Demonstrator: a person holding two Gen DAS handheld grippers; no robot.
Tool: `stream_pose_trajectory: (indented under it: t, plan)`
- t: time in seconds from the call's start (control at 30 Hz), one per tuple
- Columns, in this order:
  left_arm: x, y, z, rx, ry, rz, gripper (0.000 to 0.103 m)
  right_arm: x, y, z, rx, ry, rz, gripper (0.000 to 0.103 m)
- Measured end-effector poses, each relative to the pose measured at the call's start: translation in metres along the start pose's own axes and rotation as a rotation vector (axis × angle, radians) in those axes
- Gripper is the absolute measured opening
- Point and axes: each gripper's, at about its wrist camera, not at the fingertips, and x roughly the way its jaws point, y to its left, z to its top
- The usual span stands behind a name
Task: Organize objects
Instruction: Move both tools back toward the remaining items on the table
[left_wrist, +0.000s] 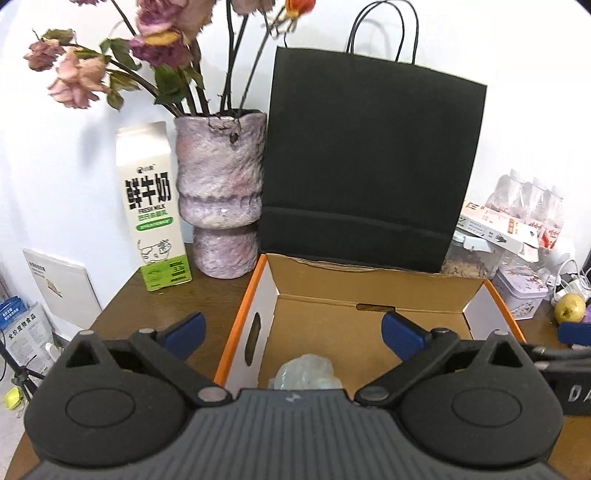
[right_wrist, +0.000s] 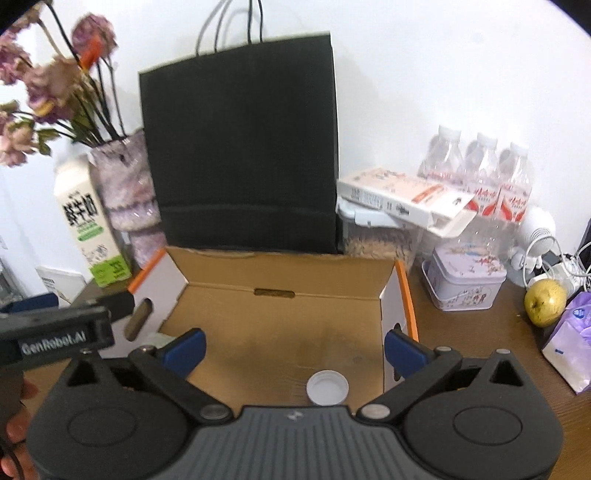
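Observation:
An open cardboard box (left_wrist: 369, 284) with orange edges sits on the brown table; it also shows in the right wrist view (right_wrist: 288, 273). A crumpled clear plastic lump (left_wrist: 304, 373) lies in it near the left side. A white bottle cap (right_wrist: 327, 387) lies on the box floor near the right. My left gripper (left_wrist: 293, 332) is open and empty above the box's left part. My right gripper (right_wrist: 294, 349) is open and empty above the box's right part. The left gripper's body (right_wrist: 55, 332) shows at the left of the right wrist view.
A black paper bag (left_wrist: 369, 166) stands behind the box. A milk carton (left_wrist: 153, 210) and a vase of dried flowers (left_wrist: 221, 192) stand at the left. At the right are water bottles (right_wrist: 480, 173), a tin (right_wrist: 465, 280), a pear (right_wrist: 545, 301) and a tissue pack (right_wrist: 572, 343).

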Motion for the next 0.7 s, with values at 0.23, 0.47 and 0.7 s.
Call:
stream_pose_trajectory:
  t: [0.23,0.47,0.7]
  plan:
    - [-0.049,0.006,-0.014,0.002,-0.037,-0.025,0.103,-0.053,0.004,-0.010,-0.028,-0.071,0.016,0.103]
    - [-0.101,0.008,-0.039,0.019,-0.058,-0.052,0.103,-0.108,0.009,-0.039,-0.064,-0.119,0.036,0.103]
    - [-0.148,0.012,-0.069,0.024,-0.086,-0.076,0.103,-0.156,0.016,-0.078,-0.099,-0.158,0.049,0.103]
